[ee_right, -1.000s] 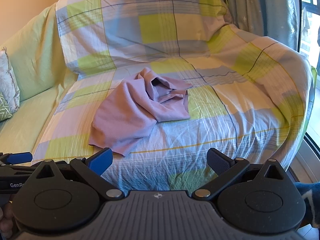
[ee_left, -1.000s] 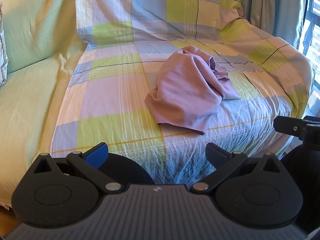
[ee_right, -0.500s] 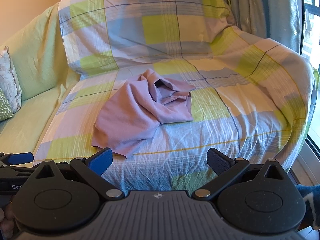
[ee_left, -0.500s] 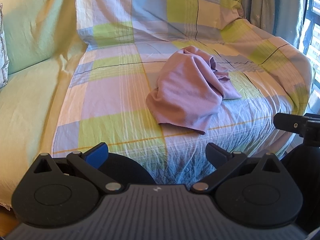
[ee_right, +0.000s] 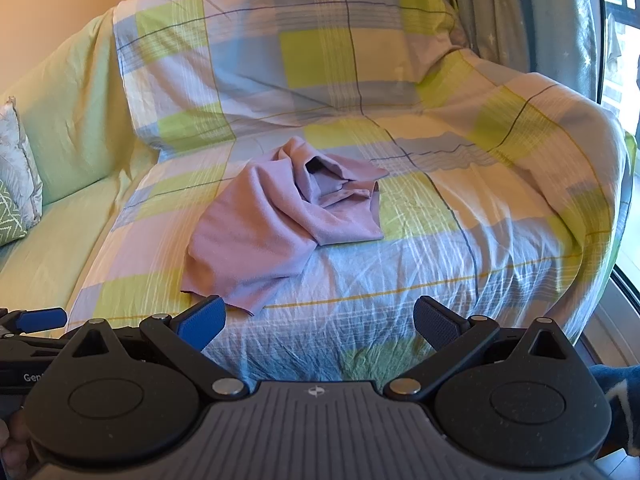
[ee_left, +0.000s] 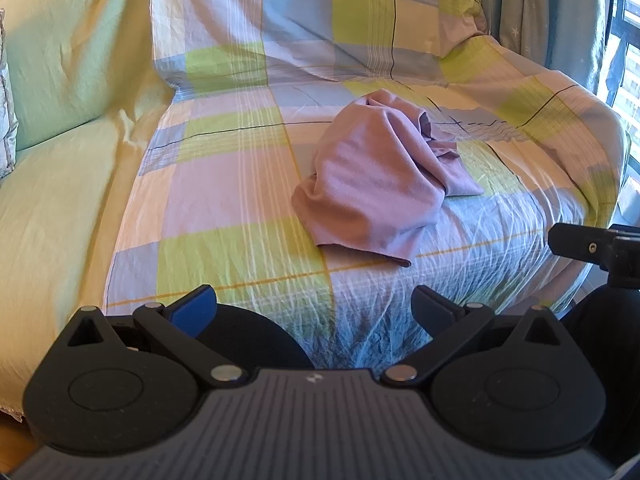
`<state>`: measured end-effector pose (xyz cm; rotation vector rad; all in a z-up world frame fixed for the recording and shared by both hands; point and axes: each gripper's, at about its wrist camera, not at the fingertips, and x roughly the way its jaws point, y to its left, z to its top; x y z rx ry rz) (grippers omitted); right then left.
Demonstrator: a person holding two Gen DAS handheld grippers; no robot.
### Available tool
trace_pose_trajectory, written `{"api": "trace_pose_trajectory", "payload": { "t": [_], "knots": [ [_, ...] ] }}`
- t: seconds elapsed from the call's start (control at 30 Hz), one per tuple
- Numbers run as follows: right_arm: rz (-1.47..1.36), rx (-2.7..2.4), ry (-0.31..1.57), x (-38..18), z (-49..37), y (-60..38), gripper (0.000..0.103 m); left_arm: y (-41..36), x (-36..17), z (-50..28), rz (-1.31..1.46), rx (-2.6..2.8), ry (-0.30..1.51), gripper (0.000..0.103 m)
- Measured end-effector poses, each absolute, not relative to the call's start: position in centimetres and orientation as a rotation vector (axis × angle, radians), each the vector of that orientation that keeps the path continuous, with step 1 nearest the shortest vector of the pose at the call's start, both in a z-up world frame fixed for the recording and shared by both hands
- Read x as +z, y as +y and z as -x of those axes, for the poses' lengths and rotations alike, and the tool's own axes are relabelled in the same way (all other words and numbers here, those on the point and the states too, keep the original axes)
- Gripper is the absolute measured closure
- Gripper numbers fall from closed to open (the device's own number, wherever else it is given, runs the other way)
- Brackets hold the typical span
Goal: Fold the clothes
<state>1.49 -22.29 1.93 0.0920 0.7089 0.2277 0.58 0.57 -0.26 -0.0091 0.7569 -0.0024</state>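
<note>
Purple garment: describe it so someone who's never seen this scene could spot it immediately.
Find the sofa draped in a plaid sheet of green, blue and pink squares. On its seat, near the middle, lies the purple garment in a crumpled heap, one corner reaching toward the front edge. It is the only plain-coloured, bunched-up piece of fabric on the seat; everything around it is checked sheet.
</note>
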Motion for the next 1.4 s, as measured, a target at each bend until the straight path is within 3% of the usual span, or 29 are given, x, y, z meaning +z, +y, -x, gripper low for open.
{"api": "trace_pose_trajectory", "payload": {
  "t": [1.4],
  "knots": [
    [-0.08, 0.212, 0.735, 0.9, -2.8, -21.9, 0.0, 0.6, -0.7, -1.3, 0.022, -0.031, 0.763, 0.001]
  ]
}}
